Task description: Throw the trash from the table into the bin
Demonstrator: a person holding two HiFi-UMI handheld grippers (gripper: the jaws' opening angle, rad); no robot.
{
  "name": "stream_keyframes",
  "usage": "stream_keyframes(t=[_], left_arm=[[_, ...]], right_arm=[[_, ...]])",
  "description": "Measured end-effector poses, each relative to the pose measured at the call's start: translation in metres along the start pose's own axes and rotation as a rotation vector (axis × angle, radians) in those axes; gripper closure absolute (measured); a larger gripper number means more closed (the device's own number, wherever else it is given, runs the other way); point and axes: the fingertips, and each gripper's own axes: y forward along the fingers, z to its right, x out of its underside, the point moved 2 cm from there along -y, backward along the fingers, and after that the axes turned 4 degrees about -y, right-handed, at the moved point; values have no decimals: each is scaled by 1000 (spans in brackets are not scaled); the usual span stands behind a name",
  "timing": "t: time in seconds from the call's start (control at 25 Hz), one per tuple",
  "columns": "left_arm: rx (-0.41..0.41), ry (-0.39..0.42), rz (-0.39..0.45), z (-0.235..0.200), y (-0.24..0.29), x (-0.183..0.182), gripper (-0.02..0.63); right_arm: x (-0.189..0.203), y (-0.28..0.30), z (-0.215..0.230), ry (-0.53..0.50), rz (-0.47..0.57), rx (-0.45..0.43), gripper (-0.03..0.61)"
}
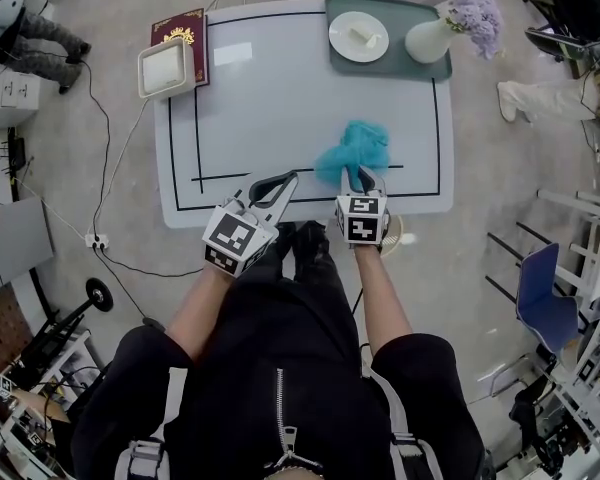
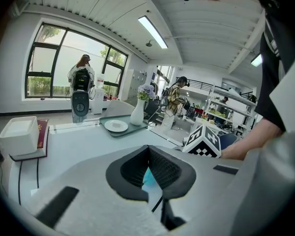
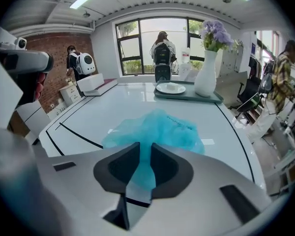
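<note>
A crumpled light-blue piece of trash (image 1: 355, 146) lies near the front edge of the white table (image 1: 280, 98). My right gripper (image 1: 361, 176) reaches into its near side from the table's front. In the right gripper view its jaws stand close together with blue material (image 3: 160, 127) pinched between the pads. My left gripper (image 1: 291, 177) hovers over the front edge just left of the trash, tips together and nothing held. A sliver of the blue trash (image 2: 148, 179) shows through the left jaws (image 2: 148, 151). No bin is in view.
At the far right stands a teal tray (image 1: 385, 66) with a white plate (image 1: 358, 36) and a vase of purple flowers (image 1: 430, 40). A white box (image 1: 166, 68) rests on a red book (image 1: 185, 26) at the far left corner. Cables, chairs and people surround the table.
</note>
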Motion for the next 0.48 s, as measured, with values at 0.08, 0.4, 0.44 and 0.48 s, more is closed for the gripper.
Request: stream_keyframes(t=[0.08,0.4,0.44,0.48], left_arm=[[-1,-2,2,-1,-2,-1,607],[22,3,14,-2,-5,-3,607],[28,5,16,-1,-6,-3,607],[35,7,17,0,-6,-4,607]], right_arm=[[-1,-2,0,0,8,11,523],[-16,-19,-1,2,67,55,546],[-18,-23,-1,6,80,60,548],[-20,-27,0,11,91,64,549]])
